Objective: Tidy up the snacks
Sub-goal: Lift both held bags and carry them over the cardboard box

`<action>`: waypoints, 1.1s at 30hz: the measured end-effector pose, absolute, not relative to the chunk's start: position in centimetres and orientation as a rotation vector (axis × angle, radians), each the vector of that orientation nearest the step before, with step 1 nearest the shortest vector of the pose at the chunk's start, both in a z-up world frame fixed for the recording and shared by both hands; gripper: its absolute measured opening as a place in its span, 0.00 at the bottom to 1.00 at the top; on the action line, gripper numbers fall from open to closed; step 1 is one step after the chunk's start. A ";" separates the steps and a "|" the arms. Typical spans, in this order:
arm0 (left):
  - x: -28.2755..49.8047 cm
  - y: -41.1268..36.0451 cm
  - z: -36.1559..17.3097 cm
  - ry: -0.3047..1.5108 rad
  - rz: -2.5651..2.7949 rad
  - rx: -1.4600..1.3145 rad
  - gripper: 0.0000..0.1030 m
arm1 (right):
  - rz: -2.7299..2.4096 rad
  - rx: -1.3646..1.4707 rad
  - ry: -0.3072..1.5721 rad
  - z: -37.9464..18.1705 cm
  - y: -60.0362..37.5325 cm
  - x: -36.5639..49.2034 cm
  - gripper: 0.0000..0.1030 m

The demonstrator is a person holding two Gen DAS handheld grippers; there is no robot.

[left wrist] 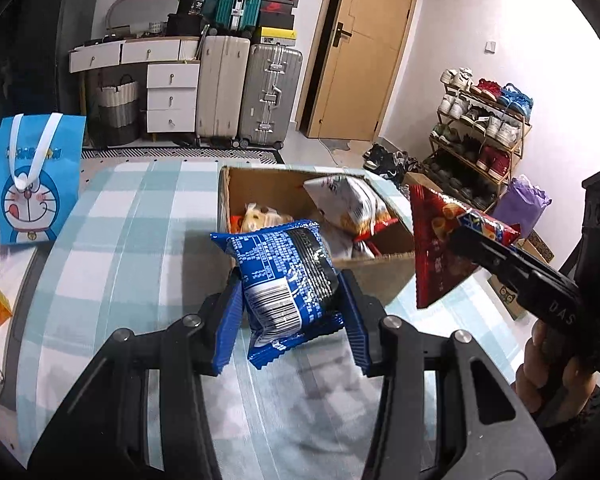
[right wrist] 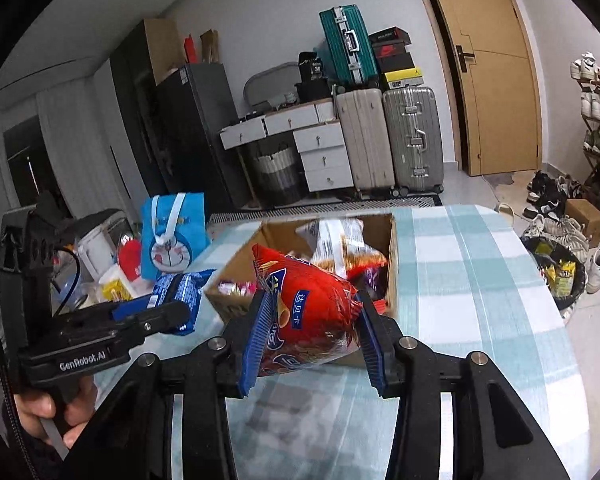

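- The table, covered in a pale teal-and-white check cloth, carries an open cardboard box toward its far edge; the box's near wall faces both grippers.
- Inside the box lie several snack bags, the topmost a white-and-orange bag leaning against the far right corner.
- The red snack bag is glossy, puffed, with blue label patches and white characters; its long axis runs tilted, the top corner pointing up and to the left, toward the box's near wall. It hangs above the table, just before the box.
- The blue snack packet shows its back: white print, a barcode panel and a dark stripe. Its long axis leans, top edge toward the box's near left corner, bottom seam toward the camera. It is held off the cloth, beside the box.
- The right gripper has its blue ribbed pads pressed into both sides of the red snack bag.
- The left gripper is clamped likewise on the blue snack packet.
- A blue cartoon-cat tote bag stands at the table's left edge.
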State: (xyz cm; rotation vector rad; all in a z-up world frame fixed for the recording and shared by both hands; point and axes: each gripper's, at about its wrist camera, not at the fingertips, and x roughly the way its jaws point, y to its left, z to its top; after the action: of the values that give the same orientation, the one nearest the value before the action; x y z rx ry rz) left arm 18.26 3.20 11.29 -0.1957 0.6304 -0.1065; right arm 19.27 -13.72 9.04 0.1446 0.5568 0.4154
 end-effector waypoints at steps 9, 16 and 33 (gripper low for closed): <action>21.6 3.0 11.3 0.637 -0.096 -0.201 0.42 | 0.354 0.195 0.518 9.0 -14.2 23.1 0.42; 24.0 3.2 11.1 0.635 -0.092 -0.193 0.42 | 0.342 0.218 0.487 9.2 -15.0 25.1 0.42; 29.0 3.1 9.8 0.664 -0.083 -0.167 0.42 | 0.353 0.191 0.540 6.9 -13.4 31.7 0.42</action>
State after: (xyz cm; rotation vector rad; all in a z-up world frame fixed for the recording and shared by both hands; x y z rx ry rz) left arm 28.98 3.13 9.83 -0.1673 0.6639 -0.0831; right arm 31.65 -13.44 6.90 0.1911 0.5403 0.3531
